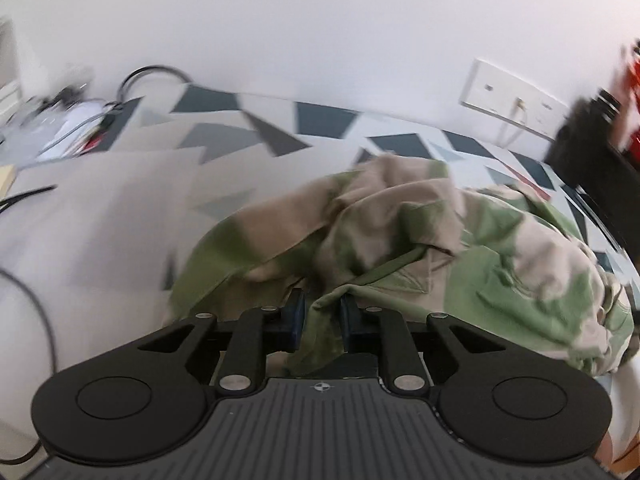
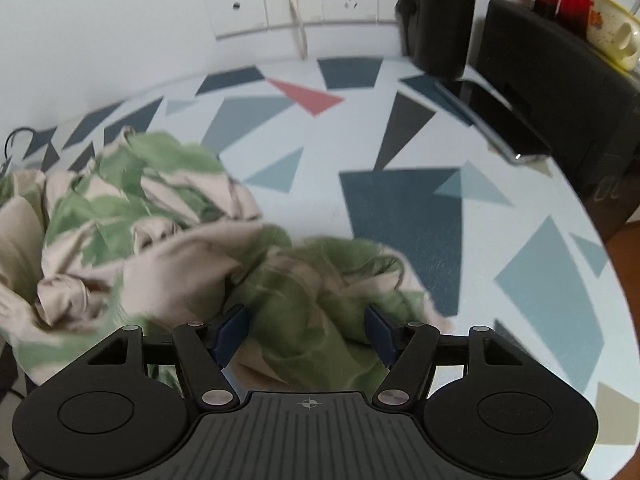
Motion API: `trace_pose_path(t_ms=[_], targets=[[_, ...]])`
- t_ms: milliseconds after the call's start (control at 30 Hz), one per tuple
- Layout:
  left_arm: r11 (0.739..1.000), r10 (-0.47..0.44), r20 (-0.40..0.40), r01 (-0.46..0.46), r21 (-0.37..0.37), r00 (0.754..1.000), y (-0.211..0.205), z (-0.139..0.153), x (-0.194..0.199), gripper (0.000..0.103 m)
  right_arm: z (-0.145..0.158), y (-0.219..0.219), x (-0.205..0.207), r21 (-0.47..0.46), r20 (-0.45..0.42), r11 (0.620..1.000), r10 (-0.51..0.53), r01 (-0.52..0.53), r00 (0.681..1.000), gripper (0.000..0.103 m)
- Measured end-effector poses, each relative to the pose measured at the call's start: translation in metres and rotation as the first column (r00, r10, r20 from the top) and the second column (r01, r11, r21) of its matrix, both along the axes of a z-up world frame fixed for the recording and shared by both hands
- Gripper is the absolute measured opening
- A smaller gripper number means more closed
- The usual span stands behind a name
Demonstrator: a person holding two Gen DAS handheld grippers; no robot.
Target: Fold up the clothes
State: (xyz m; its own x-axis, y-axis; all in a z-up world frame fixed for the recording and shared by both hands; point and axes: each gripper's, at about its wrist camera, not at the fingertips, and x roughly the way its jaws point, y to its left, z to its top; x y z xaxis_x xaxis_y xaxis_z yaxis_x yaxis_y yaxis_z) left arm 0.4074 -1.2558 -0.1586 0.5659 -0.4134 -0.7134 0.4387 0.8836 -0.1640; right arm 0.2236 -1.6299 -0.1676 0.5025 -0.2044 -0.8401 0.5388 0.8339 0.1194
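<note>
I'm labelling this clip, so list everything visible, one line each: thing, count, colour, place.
garment: one, green and beige, crumpled on the table's near side
table: one, pale top with blue, grey and red triangles, against the wall
socket panel: one, white, on the wall behind the table
phone: one, dark, at the table's far right edge
black box: one, at the wall beside the sockets
cables: a few, dark, at the table's far left
red items and mug: blurred, far right
left tongs: black, blue pads, closed on a garment fold
right tongs: black, blue pads, open over the cloth
</note>
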Motion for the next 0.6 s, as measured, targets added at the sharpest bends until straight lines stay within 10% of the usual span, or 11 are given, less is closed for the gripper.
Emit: trace_pose_path(t_ms=[133,233,433,600], targets=[[1.000,0.004,0.005,-0.004,0.023,1.000,0.006,0.000,-0.004,0.019,-0.012,0.004,0.008,0.004,-0.009,1.000,0.008,-0.008,1.000,0.052],[1.000,0.016,-0.003,-0.016,0.017,1.000,0.009,0.000,-0.007,0.019,-0.006,-0.002,0.012,0.032,0.051,0.999,-0.032,0.031,0.998,0.019],[1.000,0.021,-0.023,-0.020,0.014,1.000,0.010,0.001,-0.002,0.019,0.030,-0.001,0.008,0.047,0.271,0.998,-0.046,0.035,0.961,0.014],[1.000,0.002,-0.049,-0.002,0.002,0.999,0.010,0.000,-0.001,0.019,0.038,0.010,0.001,0.045,0.278,0.998,0.024,-0.038,0.960,0.014]])
